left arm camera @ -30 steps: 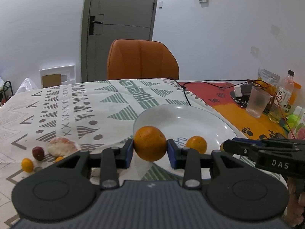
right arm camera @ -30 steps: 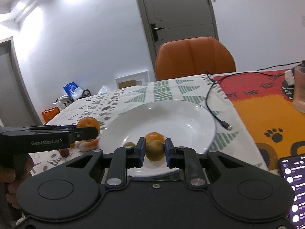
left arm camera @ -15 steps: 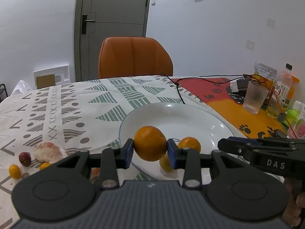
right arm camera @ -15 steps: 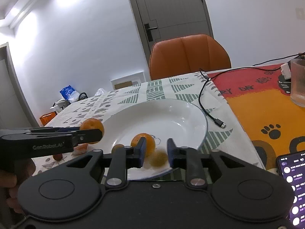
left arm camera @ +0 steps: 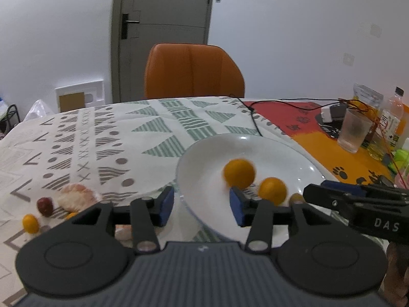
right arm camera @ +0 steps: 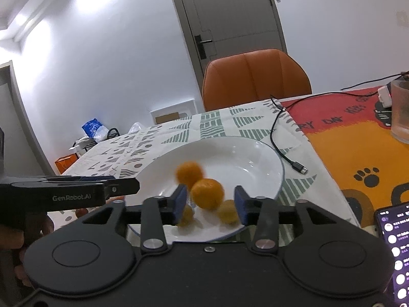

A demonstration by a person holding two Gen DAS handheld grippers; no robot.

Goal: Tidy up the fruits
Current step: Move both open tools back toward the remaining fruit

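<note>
A white plate [left arm camera: 281, 151] [right arm camera: 250, 153] lies on the patterned tablecloth. A blurred orange [left arm camera: 239, 173] [right arm camera: 189, 173] is inside it, moving, beside a second orange [left arm camera: 272, 190] [right arm camera: 207, 193]. Two small yellow-brown fruits [right arm camera: 228, 211] lie at the plate's near rim. My left gripper [left arm camera: 202, 207] is open and empty over the plate's left edge. My right gripper [right arm camera: 209, 204] is open and empty over the plate's near rim. Left of the plate lie a peeled fruit [left arm camera: 76, 197], a dark red fruit [left arm camera: 45, 206] and a small yellow fruit [left arm camera: 30, 223].
An orange chair [left arm camera: 194, 71] stands behind the table. A black cable [right arm camera: 283, 128] runs past the plate. A glass [left arm camera: 354, 134], bottles [left arm camera: 391, 117] and packets stand on the orange mat at right. A phone [right arm camera: 395, 245] lies at the near right edge.
My left gripper opened and let go of the orange, which dropped into the plate. My right gripper opened wider after releasing the small yellow-brown fruit onto the plate.
</note>
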